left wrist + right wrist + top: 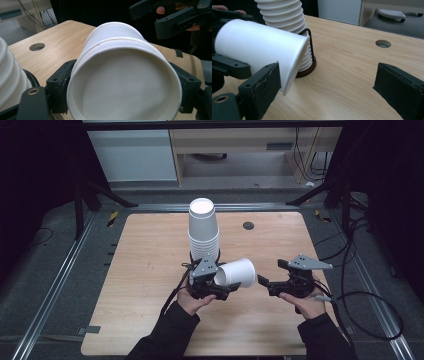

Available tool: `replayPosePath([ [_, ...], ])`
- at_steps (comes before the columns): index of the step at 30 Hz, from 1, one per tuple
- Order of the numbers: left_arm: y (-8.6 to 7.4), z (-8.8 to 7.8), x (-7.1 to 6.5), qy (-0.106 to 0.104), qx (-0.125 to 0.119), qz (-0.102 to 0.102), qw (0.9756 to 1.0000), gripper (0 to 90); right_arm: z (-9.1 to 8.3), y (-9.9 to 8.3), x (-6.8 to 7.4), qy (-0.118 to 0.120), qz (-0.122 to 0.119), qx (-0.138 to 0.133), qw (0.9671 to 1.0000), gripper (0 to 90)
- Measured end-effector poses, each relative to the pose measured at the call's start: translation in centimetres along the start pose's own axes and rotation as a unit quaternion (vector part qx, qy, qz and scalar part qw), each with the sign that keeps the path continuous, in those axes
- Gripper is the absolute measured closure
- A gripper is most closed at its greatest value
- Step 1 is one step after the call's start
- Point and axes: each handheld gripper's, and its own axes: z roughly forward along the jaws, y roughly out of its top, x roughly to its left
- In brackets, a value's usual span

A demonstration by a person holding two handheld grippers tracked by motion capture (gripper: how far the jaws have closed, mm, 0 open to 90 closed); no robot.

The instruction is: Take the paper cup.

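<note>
A tall stack of upturned white paper cups (203, 227) (284, 15) stands on a dark round holder (308, 70) near the middle of the wooden table (150, 270). My left gripper (219, 284) (125, 90) is shut on a white cup (236, 272) (120, 75) held on its side just right of the stack, narrow end toward that gripper. A ridge rings the cup partway along. My right gripper (269, 271) (329, 87) is open wide, a short way from the cup's wide rim (294, 62), with nothing between its jaws.
A round cable hole (248, 225) (383, 43) sits in the table's far right part. Cables (360, 300) trail off the right edge. A metal frame rail (55, 275) runs along the left. Bare tabletop lies to the left and right front.
</note>
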Motion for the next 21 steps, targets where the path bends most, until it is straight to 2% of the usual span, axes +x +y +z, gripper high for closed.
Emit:
replayPosePath([
  [2,-0.3,0.1,-0.1,0.007,-0.007,-0.006,0.9999,19.5,0.0,0.0,0.1,0.003,0.011,-0.006,0.9999,6.5],
  [6,-0.9,0.4,-0.3,0.013,-0.022,-0.011,0.9996,19.6,0.1,0.0,0.2,0.004,0.019,-0.011,0.9998,6.0],
  [12,-1.8,0.7,-0.6,0.034,-0.043,-0.020,0.9983,19.6,0.3,-0.2,0.5,-0.010,0.035,-0.015,0.9992,4.4],
  [14,-2.1,0.9,-0.8,0.046,-0.052,-0.025,0.9973,19.6,0.4,-0.2,0.6,-0.011,0.046,-0.019,0.9987,4.0],
  [15,-2.2,0.9,-0.8,0.048,-0.055,-0.029,0.9969,19.6,0.4,-0.3,0.7,-0.007,0.061,-0.023,0.9979,4.3],
  [18,-2.5,1.1,-0.7,0.054,-0.059,-0.035,0.9962,19.6,0.4,-0.3,0.8,-0.005,0.070,-0.030,0.9971,4.9],
  [21,-2.6,1.1,-0.7,0.060,-0.064,-0.039,0.9954,19.6,0.4,-0.3,1.0,0.000,0.096,-0.041,0.9945,5.4],
])
